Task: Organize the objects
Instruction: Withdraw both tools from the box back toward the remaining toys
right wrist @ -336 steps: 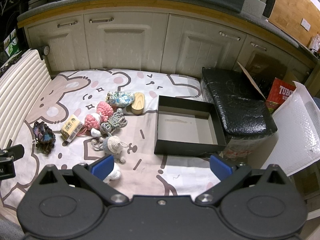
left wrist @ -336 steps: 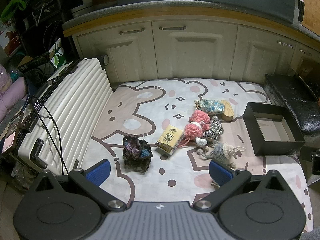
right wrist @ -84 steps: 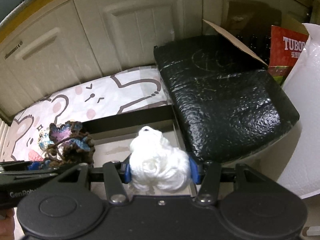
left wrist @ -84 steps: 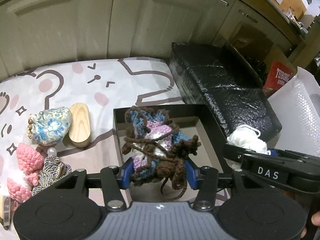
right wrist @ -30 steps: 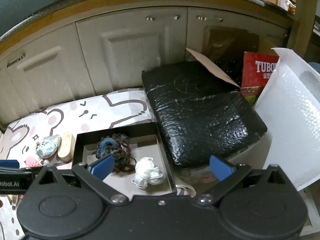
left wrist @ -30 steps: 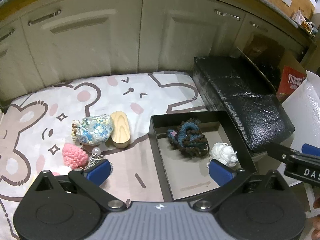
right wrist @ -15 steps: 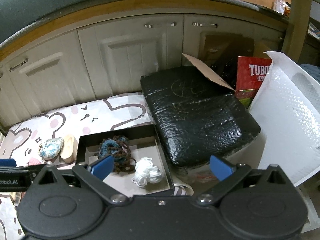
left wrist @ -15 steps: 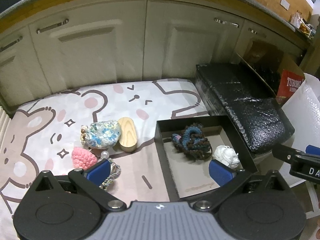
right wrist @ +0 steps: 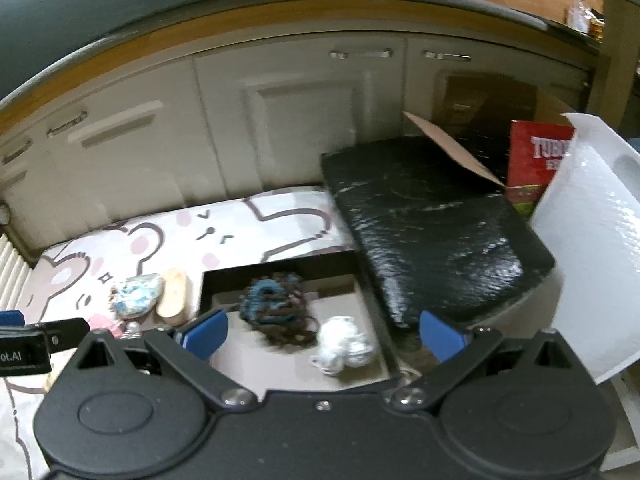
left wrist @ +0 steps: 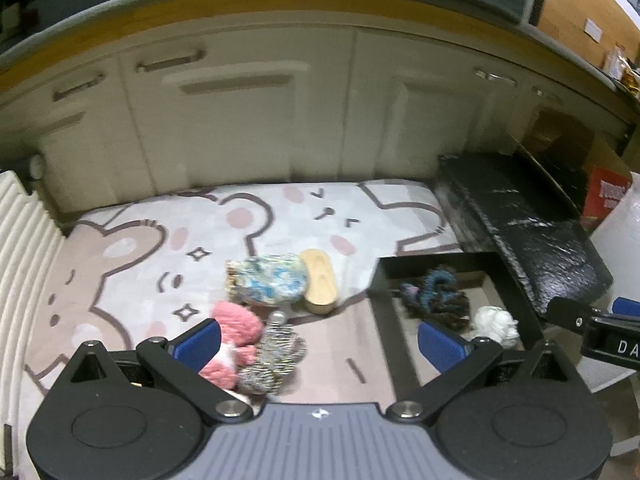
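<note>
Cream cabinet doors back a cartoon-bear mat (left wrist: 132, 248) on the floor. Left gripper (left wrist: 318, 344) and right gripper (right wrist: 322, 334) both hang spread and empty. Shallow black box (left wrist: 384, 280) holds the dark crocheted bundle (left wrist: 434, 294) and white yarn ball (left wrist: 494, 322). Pink knitted toy (left wrist: 236, 326) lies nearest the left fingers (left wrist: 200, 342): drop straight, straddle its bulk, avoid snagging the grey braided piece (left wrist: 276, 350) touching it.

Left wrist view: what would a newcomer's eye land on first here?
Probably the black box at right on the bear-print mat, holding a dark yarn tangle and a white yarn ball. Left of it, a pink knit toy heads a small pile.
</note>
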`<state>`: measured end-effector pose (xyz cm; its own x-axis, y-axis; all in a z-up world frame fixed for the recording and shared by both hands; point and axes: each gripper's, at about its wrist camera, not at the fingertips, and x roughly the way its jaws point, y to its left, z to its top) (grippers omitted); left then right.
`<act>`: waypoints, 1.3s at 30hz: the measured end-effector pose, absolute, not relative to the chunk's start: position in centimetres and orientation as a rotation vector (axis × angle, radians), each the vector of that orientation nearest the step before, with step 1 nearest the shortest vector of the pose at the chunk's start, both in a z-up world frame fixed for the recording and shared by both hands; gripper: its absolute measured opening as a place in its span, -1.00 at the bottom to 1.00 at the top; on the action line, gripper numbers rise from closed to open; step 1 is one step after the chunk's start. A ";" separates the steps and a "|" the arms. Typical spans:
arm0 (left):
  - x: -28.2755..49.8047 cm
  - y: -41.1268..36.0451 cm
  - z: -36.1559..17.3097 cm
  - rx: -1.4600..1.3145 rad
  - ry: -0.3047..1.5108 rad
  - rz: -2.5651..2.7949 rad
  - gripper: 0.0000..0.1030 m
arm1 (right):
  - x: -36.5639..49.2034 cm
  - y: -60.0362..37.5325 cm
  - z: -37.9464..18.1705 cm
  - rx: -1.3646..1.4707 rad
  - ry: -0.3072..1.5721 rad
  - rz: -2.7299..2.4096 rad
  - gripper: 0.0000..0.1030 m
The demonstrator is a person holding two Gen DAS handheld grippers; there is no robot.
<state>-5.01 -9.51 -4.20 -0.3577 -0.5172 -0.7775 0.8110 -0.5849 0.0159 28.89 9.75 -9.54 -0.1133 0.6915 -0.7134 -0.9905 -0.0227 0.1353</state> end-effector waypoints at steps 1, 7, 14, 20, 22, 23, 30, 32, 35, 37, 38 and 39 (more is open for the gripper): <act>-4.5 -9.7 -4.1 0.966 0.479 -2.008 1.00 | 28.4 9.8 -9.5 -0.542 0.728 1.560 1.00; -1.6 -10.9 -3.3 0.939 0.467 -1.991 1.00 | 25.5 10.1 -9.1 -0.541 0.735 1.621 1.00; 1.8 -12.2 -3.0 0.912 0.458 -1.961 1.00 | 21.8 10.2 -8.6 -0.545 0.732 1.690 1.00; 4.1 -13.3 -2.7 0.890 0.455 -1.953 1.00 | 19.3 10.4 -8.4 -0.561 0.726 1.730 1.00; 4.7 -13.7 -2.6 0.884 0.455 -1.951 1.00 | 18.6 10.5 -8.4 -0.568 0.726 1.734 1.00; 5.0 -13.8 -2.6 0.883 0.454 -1.948 1.00 | 18.2 10.5 -8.5 -0.572 0.724 1.736 1.00; 6.6 -14.7 -2.8 0.878 0.414 -1.951 1.00 | 16.5 10.6 -8.5 -0.550 0.708 1.738 1.00; 6.9 -15.0 -3.0 0.884 0.398 -1.960 1.00 | 16.3 10.9 -8.6 -0.544 0.741 1.757 1.00; 7.3 -15.6 -3.4 0.898 0.399 -1.976 1.00 | 15.6 11.0 -8.9 -0.555 0.743 1.776 1.00; 7.5 -16.0 -3.8 0.907 0.414 -1.985 1.00 | 15.0 10.9 -9.0 -0.573 0.720 1.792 1.00; 7.6 -16.3 -4.0 0.910 0.420 -1.986 1.00 | 14.7 10.9 -9.0 -0.581 0.705 1.807 1.00; 7.8 -16.5 -4.2 0.912 0.424 -1.989 1.00 | 14.4 10.9 -9.1 -0.588 0.691 1.821 1.00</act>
